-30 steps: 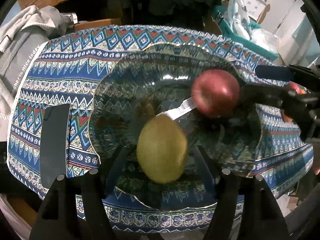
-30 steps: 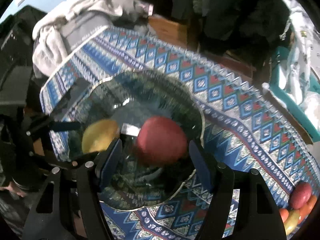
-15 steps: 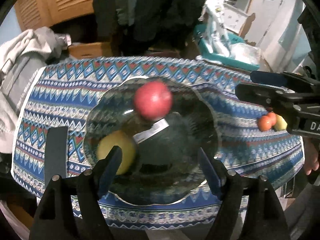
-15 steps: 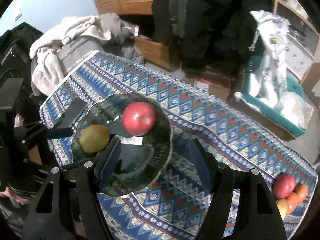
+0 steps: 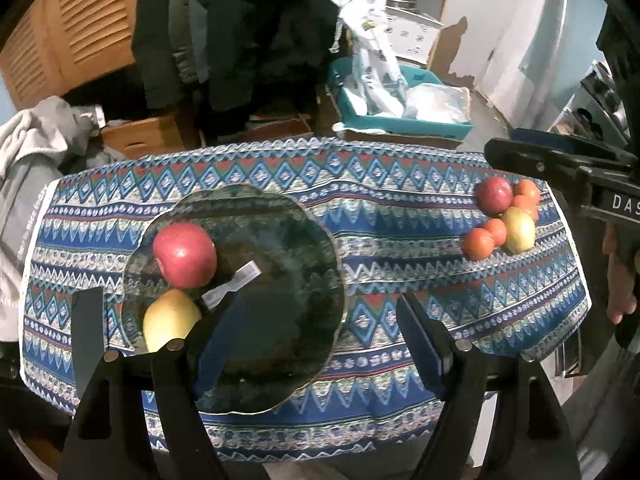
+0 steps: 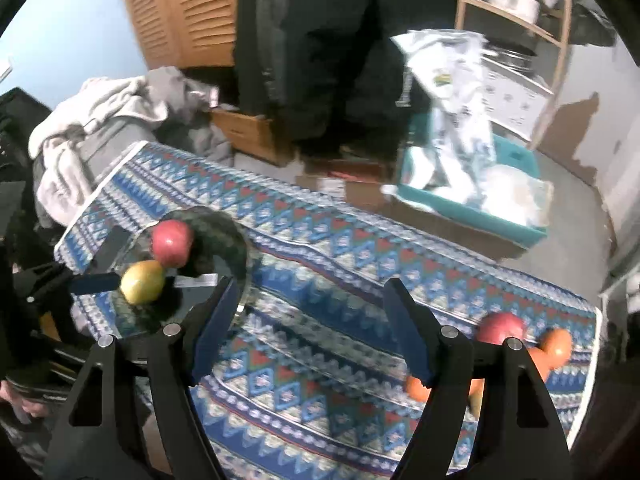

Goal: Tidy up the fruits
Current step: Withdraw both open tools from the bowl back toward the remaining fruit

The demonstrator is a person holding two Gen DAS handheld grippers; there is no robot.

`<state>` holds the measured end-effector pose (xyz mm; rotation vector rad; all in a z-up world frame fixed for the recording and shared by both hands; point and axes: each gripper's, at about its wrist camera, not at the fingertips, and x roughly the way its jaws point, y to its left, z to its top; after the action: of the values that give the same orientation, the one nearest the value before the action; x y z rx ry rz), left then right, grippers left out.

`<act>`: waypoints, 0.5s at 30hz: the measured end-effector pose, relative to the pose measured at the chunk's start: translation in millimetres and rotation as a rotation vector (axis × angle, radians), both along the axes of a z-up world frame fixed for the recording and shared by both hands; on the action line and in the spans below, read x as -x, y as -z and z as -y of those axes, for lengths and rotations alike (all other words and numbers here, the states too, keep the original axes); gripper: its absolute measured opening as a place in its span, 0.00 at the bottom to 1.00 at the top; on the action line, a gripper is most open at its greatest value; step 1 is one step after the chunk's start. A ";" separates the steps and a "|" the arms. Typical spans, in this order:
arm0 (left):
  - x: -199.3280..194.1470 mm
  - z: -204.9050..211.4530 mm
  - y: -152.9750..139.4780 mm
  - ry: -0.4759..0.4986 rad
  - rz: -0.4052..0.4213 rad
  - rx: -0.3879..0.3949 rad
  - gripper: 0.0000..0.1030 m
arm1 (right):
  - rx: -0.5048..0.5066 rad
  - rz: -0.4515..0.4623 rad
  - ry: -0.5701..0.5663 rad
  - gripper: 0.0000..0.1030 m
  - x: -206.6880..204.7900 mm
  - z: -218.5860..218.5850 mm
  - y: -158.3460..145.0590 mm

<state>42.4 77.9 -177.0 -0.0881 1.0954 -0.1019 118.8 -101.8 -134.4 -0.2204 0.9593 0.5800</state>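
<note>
A red apple (image 5: 185, 255) and a yellow apple (image 5: 170, 319) lay in the glass bowl (image 5: 280, 360) at lower left; the remaining fruit pile (image 5: 505, 218) waited at right on the table (image 5: 380, 208). The left hand-held gripper (image 5: 316, 340) gaped empty; the right hand-held gripper (image 6: 310, 322), empty too, had just been widening.

Open cloth between the glass plate (image 5: 280, 216) and the fruit pile (image 5: 506, 218).

From my view, a wide bare stretch of patterned tablecloth (image 5: 400, 216) lies between them, free to cross. On the plate, a red apple (image 5: 185, 255) and yellow fruit (image 5: 170, 318) crowd the left side; its right half is bare. A dark flat strip (image 5: 87, 332) lies left of the plate.
</note>
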 end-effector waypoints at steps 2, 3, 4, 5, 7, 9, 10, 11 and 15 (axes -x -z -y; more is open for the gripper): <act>-1.4 9.2 -2.1 0.012 0.004 -0.006 0.77 | -0.003 0.002 0.023 0.73 -0.4 13.9 -2.6; -2.2 13.3 -2.9 0.018 0.004 -0.005 0.77 | 0.002 0.008 0.034 0.73 0.1 19.8 -3.4; -3.1 18.6 -4.1 0.026 0.005 -0.005 0.77 | 0.012 0.020 0.048 0.73 0.5 27.4 -4.7; -3.9 22.2 -4.7 0.031 0.005 -0.007 0.77 | 0.018 0.024 0.056 0.73 0.7 31.9 -5.5; -5.8 30.9 -6.1 0.046 0.008 -0.015 0.77 | 0.025 0.027 0.076 0.74 0.7 43.7 -6.5; -8.3 40.8 -8.0 0.065 0.013 -0.027 0.77 | 0.025 0.024 0.097 0.74 0.8 56.1 -7.1; -9.0 45.7 -9.2 0.073 0.017 -0.033 0.77 | 0.024 0.023 0.108 0.74 0.9 63.2 -7.3; -10.0 50.7 -10.6 0.081 0.020 -0.038 0.77 | 0.025 0.025 0.118 0.74 1.4 69.1 -7.5; -13.8 66.9 -15.1 0.107 0.027 -0.047 0.77 | 0.033 0.030 0.152 0.74 3.1 90.1 -9.4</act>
<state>56.2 11.0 -161.9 0.0141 1.0747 -0.1724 115.6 -191.9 -125.0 -0.1830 0.9475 0.4206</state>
